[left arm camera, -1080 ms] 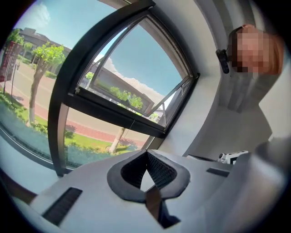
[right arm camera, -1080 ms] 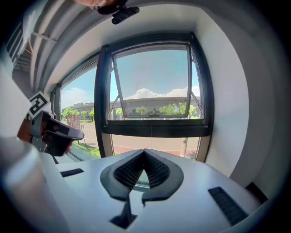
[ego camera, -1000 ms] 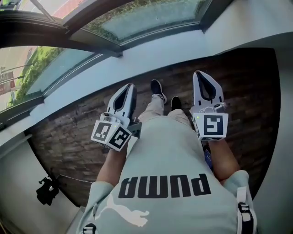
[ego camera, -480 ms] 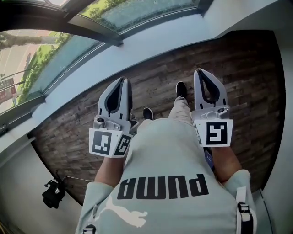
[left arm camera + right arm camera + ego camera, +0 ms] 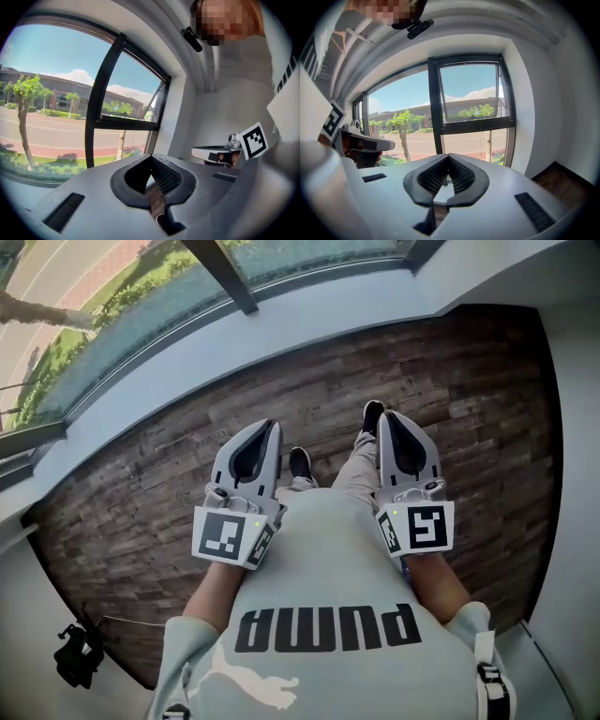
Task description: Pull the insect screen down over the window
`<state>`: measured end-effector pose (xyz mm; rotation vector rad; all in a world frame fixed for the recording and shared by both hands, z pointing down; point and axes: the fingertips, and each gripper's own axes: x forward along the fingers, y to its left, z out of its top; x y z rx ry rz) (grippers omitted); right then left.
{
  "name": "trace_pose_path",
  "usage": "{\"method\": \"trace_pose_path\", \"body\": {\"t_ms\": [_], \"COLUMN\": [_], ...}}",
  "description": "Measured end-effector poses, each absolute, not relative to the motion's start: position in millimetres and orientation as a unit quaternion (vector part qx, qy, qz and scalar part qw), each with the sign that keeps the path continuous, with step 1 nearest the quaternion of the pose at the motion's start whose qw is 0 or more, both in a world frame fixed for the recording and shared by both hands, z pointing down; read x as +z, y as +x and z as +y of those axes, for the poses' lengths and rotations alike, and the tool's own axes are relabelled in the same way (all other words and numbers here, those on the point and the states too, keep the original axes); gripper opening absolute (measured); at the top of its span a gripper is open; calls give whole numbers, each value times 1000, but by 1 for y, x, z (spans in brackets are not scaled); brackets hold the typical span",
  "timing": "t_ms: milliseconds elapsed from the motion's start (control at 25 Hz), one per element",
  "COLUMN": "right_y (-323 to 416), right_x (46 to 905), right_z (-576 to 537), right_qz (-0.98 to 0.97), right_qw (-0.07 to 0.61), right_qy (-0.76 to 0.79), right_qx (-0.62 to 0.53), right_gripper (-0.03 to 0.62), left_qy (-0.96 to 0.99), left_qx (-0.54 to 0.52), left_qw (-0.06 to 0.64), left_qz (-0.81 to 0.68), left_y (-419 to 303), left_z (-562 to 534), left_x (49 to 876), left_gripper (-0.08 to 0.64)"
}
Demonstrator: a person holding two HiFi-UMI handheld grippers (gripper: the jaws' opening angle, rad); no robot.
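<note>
Dark-framed glass fills the wall ahead. The window (image 5: 468, 108) stands uncovered, and I see no insect screen drawn over it, so I judge it is rolled up somewhere above, where I cannot make it out. Brown plank floor (image 5: 281, 390) lies below. I carry my left gripper (image 5: 265, 427) and right gripper (image 5: 391, 418) clenched on nothing, side by side and aimed windowward, ready for reaching up.

From the head, steeply down over left gripper (image 5: 266, 427) and right gripper (image 5: 388, 418); from close behind each one's jaws, toward the shared window (image 5: 468, 93) ahead.
</note>
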<state>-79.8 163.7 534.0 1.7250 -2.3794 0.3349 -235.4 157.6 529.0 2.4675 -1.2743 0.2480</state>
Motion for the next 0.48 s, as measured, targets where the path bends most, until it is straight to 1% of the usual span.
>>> {"method": "trace_pose_path", "body": {"t_ms": [240, 480], "right_y": [-137, -145], "right_x": [524, 526], "right_z": [235, 266], "right_qz": [-815, -807], "right_qw": [109, 108], "right_qy": [562, 573], "right_qx": [91, 97], "right_gripper": [8, 8], "left_qy": [873, 874], "left_qx": [93, 64], "left_qw": [139, 140], "left_qz": [-457, -460], "left_y": [-272, -283], "left_z": [210, 224], "left_x": [526, 519], "left_gripper": [13, 13]}}
